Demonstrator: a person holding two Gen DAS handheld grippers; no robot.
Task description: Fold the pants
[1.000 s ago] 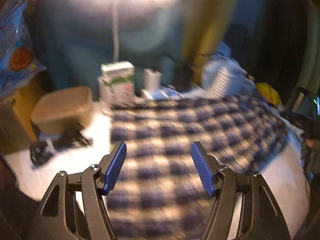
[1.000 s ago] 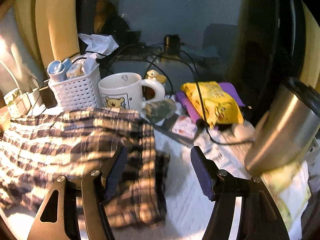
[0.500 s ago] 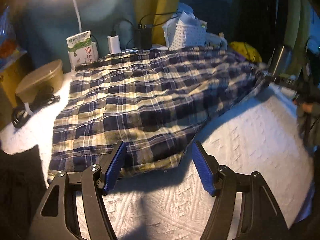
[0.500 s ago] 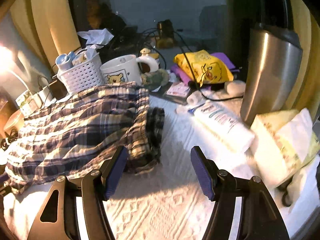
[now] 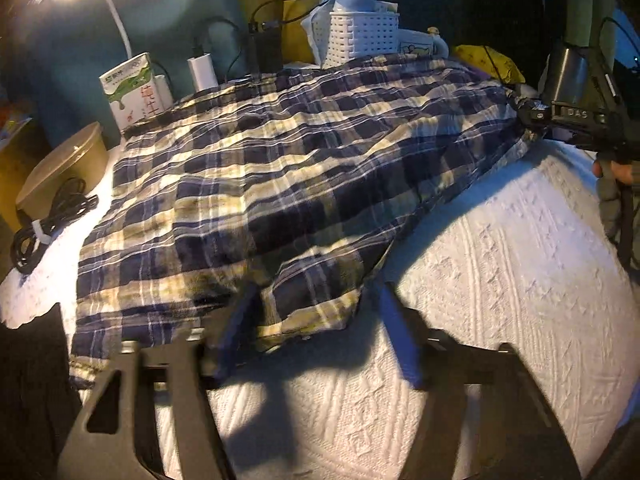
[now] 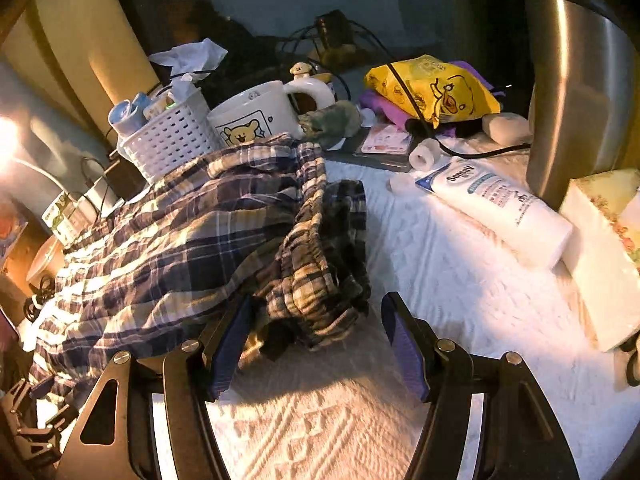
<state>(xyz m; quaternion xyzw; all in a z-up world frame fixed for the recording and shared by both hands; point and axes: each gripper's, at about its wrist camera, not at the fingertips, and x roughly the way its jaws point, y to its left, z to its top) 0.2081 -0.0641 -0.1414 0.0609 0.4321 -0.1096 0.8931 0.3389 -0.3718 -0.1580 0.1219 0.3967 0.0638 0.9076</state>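
The blue-and-cream plaid pants (image 5: 280, 168) lie spread on a white textured cloth (image 5: 500, 280). My left gripper (image 5: 320, 332) is open, its blue-padded fingers on either side of the near leg hem corner. In the right wrist view the pants (image 6: 180, 240) end in a bunched elastic waistband (image 6: 316, 280). My right gripper (image 6: 316, 340) is open, its fingers straddling the near waistband corner. The right gripper also shows in the left wrist view (image 5: 532, 118) at the waistband.
Along the back stand a milk carton (image 5: 132, 92), a white basket (image 6: 168, 140), a bear mug (image 6: 256, 120), a yellow packet (image 6: 432, 88), a lotion tube (image 6: 496, 204) and a steel kettle (image 6: 572, 92). A bowl (image 5: 64, 168) and coiled cable (image 5: 48, 224) sit left.
Both grippers have moved in low toward the pants: the left to the leg hem corner, the right to the waistband corner. Both stay open.
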